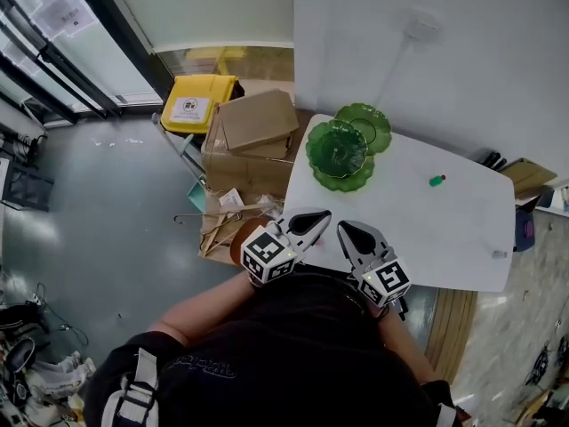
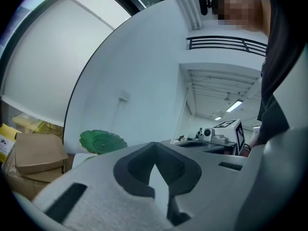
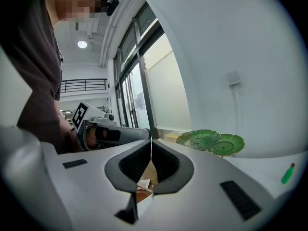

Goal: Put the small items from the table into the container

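We are holding both grippers low over the near edge of the white table (image 1: 462, 221), side by side and pointing across it. The left gripper (image 1: 313, 216) is sitting over the table's near left corner. In its own view its jaws are pressed together at the tips, with nothing between them. The right gripper (image 1: 348, 229) is hovering just beside it, a little further in along the same near edge, and its jaws are likewise closed tight and empty.

The small items are lying out on the table, well apart from both grippers. A small green item (image 1: 436, 181) is resting near the table's middle, toward its far side, and a tiny pale item (image 1: 500, 254), too small for us to name, is lying close to the table's right edge. A stack of green leaf-shaped dishes (image 1: 342, 149) is standing on the table's far left corner. A cardboard box (image 1: 258, 123) and a yellow bin (image 1: 197, 102) are sitting on the floor beyond the table's left side.
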Tool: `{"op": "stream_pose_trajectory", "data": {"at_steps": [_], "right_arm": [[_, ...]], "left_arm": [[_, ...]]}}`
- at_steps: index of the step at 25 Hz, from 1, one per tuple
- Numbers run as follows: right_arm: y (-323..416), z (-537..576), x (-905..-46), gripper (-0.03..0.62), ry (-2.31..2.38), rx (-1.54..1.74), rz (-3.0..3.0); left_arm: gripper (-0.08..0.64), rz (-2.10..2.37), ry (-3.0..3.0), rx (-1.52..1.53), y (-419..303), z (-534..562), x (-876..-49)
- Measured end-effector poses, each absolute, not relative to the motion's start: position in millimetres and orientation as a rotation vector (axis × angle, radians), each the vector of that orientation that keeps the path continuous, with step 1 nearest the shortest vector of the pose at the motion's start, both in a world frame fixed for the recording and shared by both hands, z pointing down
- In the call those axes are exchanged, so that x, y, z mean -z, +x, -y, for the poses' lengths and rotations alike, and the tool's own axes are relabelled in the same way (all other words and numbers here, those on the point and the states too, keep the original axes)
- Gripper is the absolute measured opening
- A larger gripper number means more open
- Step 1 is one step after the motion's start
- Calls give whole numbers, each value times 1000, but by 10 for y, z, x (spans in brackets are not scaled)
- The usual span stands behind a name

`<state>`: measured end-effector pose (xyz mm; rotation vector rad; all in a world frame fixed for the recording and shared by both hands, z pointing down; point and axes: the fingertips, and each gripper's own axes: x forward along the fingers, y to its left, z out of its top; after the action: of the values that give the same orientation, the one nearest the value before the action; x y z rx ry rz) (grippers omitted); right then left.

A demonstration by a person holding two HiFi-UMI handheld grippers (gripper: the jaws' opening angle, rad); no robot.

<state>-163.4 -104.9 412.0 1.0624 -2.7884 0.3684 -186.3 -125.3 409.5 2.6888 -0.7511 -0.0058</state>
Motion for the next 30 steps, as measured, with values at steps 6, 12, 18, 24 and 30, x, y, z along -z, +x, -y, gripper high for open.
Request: {"op": "stream_pose_trajectory", "data": {"at_steps": [6,12,18,24,30], "right_arm": [[-1740,1111,-4350,18,1002,-420,2760],[-1803,1131,-4956,20,885,-393,2643],[-1845,1062,-5694,43,801,-527,2546],[-1843,943,-6349,98,715,-595,2417],[-1863,794,-6809,101,657,-613,2301]], "left_arm": [[4,719,2768,-93,-1915,1277,-4236],[4,672,2722,-138,-2014,1268,-4670],[5,604,2703,-189,-2006,1165,-5216],[4,682,2569,-181,-2109,1196,-5558],[4,715,2529,-160,-2174,1174,-5594]]}}
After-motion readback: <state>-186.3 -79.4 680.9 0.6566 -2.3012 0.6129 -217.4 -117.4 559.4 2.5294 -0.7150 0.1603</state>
